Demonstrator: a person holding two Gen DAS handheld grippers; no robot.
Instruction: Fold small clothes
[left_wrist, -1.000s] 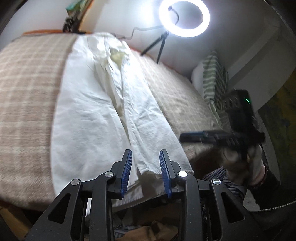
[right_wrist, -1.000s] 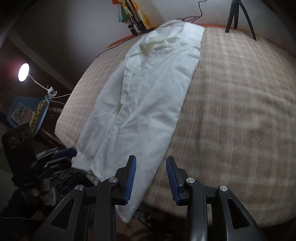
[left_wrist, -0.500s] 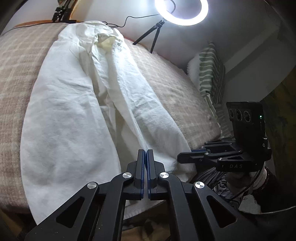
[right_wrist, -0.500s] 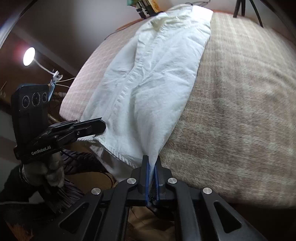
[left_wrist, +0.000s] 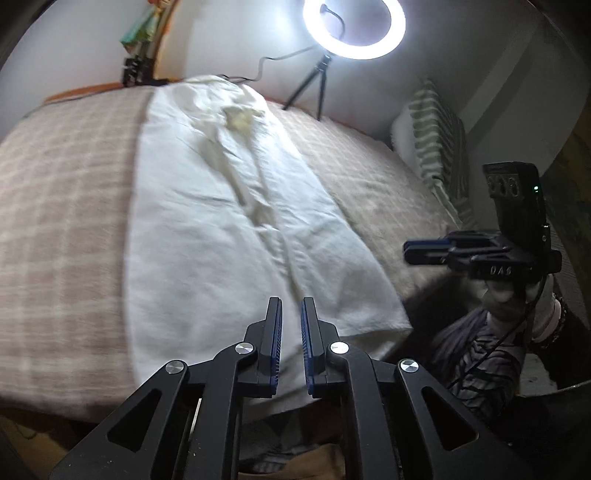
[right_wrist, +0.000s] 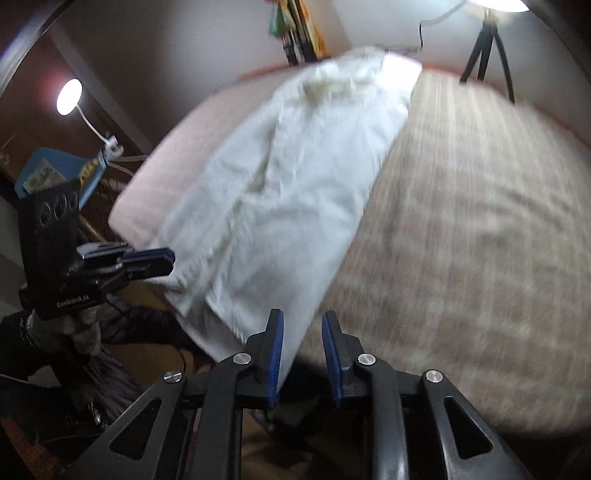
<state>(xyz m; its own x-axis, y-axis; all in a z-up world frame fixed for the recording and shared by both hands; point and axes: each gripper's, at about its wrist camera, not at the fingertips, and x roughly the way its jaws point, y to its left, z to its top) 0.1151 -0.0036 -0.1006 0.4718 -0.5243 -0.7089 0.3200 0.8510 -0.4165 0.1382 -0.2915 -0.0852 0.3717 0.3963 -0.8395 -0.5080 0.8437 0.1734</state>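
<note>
A pair of white trousers (left_wrist: 221, 221) lies lengthwise on the plaid bed cover (left_wrist: 55, 221), waist at the far end, leg hems at the near bed edge. My left gripper (left_wrist: 291, 302) hovers over the near hem with its jaws opening to a narrow gap; the cloth lies beneath them, not pinched. In the right wrist view, the trousers (right_wrist: 295, 184) run up the bed and my right gripper (right_wrist: 303, 315) stands at the hem's right corner, jaws opening, the cloth edge beside its left finger and not gripped. Each gripper shows in the other's view: the right (left_wrist: 424, 251), the left (right_wrist: 162, 258).
A lit ring light (left_wrist: 354, 29) on a tripod stands at the head of the bed, with a green-striped pillow (left_wrist: 436, 147) to its right. A desk lamp (right_wrist: 68, 98) and a blue holder (right_wrist: 55, 173) lie left of the bed. A person's striped sleeve (left_wrist: 480, 350) is near the bed edge.
Both grippers were open a second ago and shut on the trouser hem half a second ago. Now their jaws have parted off the cloth, and the views have pulled back slightly.
</note>
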